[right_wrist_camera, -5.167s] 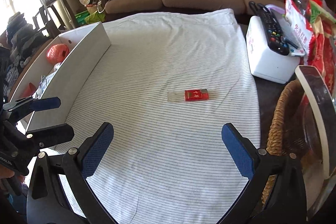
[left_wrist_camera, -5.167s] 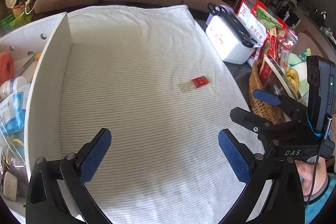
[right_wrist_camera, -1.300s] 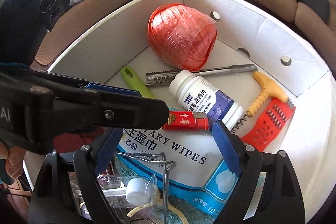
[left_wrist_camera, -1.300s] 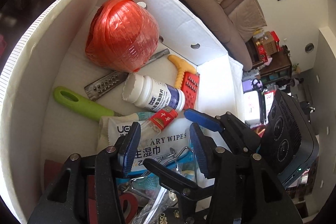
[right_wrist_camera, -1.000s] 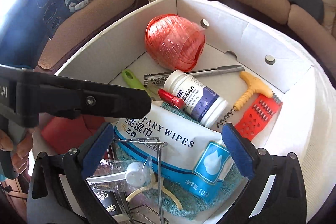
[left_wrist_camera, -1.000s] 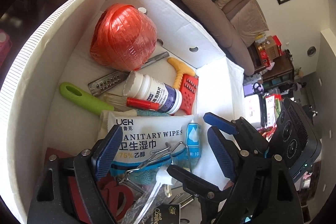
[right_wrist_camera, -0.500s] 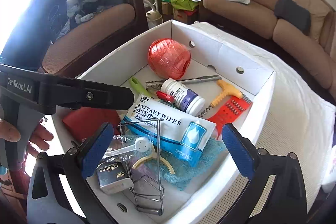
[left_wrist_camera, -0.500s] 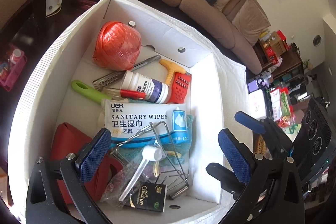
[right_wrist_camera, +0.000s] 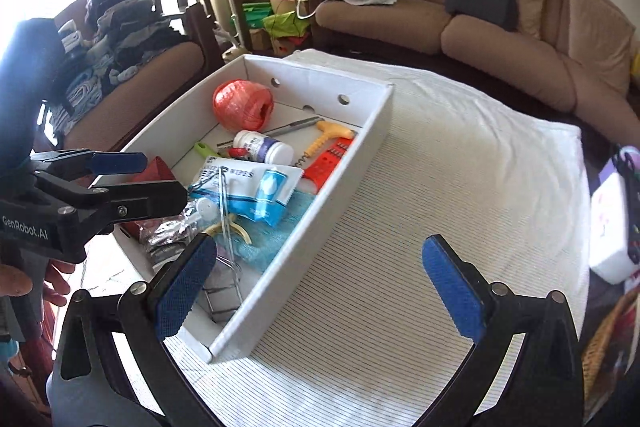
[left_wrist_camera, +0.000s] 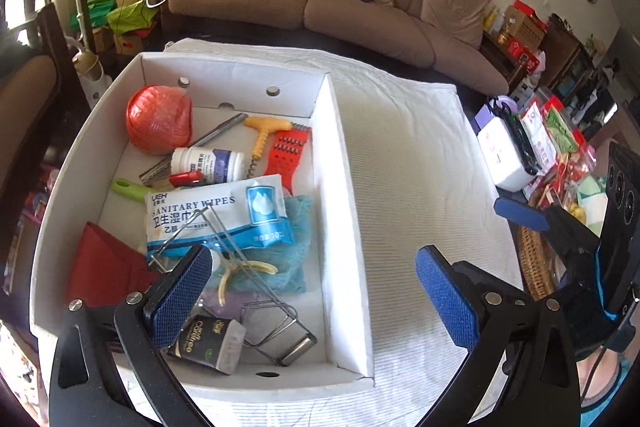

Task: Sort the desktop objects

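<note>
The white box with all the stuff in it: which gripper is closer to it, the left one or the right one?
Left. The left gripper hangs open over the white box, one pad above its contents. The right gripper, also open, straddles the box's near wall, mostly above the striped cloth.

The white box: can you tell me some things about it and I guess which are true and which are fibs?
1. The orange ball of string sits inside the white box. True.
2. The wipes pack lies on the striped cloth outside the box. False: it is in the box.
3. The left gripper holds the red stick. False: its jaws are open and empty.
4. The small red stick lies against the white bottle. True.
</note>
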